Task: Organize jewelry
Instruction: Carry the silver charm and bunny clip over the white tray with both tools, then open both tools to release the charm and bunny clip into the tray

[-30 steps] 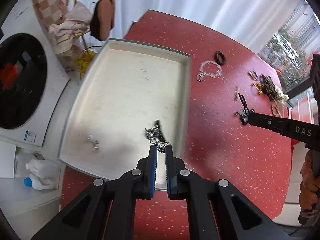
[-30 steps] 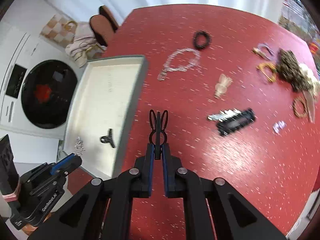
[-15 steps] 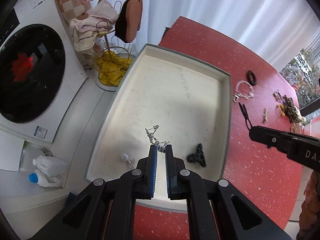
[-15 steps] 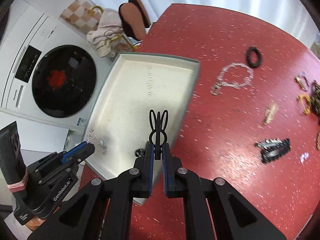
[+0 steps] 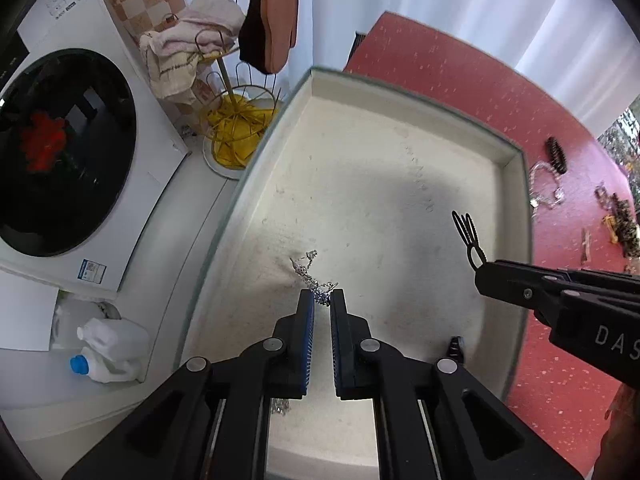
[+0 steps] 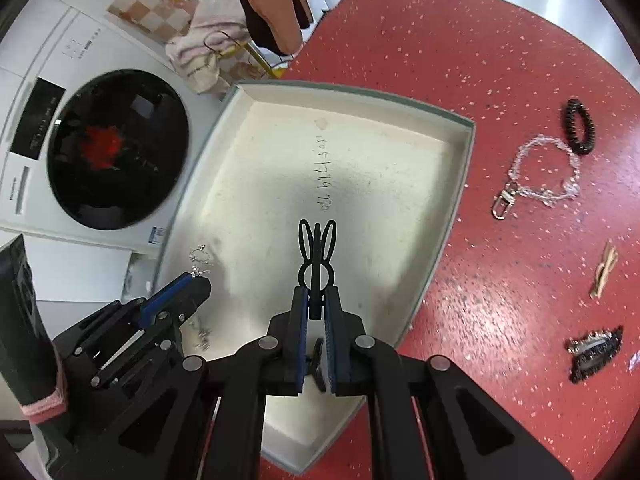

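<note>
Both tools hang above the tray on the red bench – the left tool pinches a silver chain, the right tool a black rabbit-ear clip – and the chain may snag on release.

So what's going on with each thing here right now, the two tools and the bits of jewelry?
left tool: shut on a silver chain, over the tray.
right tool: shut on a black rabbit-shaped clip, over the tray.
clear bead chain: lying loose on the red table.
black hair tie: lying on the table.
</note>
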